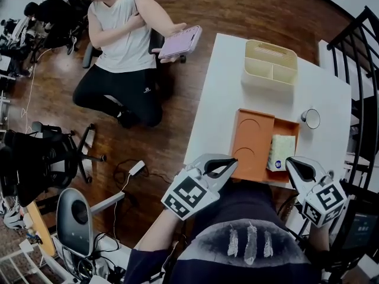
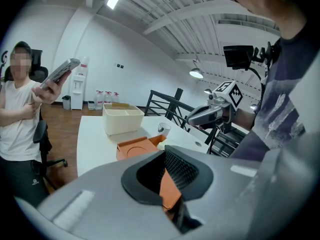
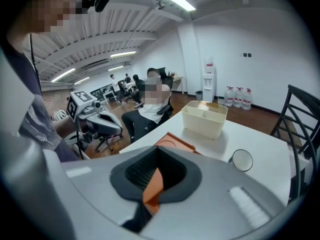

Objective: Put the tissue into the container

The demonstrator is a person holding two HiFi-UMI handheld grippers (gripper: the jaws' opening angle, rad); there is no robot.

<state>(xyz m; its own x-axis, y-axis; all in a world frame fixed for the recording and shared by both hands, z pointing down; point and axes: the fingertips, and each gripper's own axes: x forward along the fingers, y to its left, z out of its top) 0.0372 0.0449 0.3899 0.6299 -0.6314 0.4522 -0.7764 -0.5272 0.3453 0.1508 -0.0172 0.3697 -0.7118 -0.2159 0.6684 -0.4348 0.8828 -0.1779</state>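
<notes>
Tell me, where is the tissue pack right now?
In the head view, the tissue pack lies in the right compartment of the orange tray on the white table, with the cream container beyond it.

My left claw and right claw flank the orange tray, where the tissue lies, on the tabletop.

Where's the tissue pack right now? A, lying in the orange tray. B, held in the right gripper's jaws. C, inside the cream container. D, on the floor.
A: the tissue pack lies in the open section of the orange tray on the table.
</notes>
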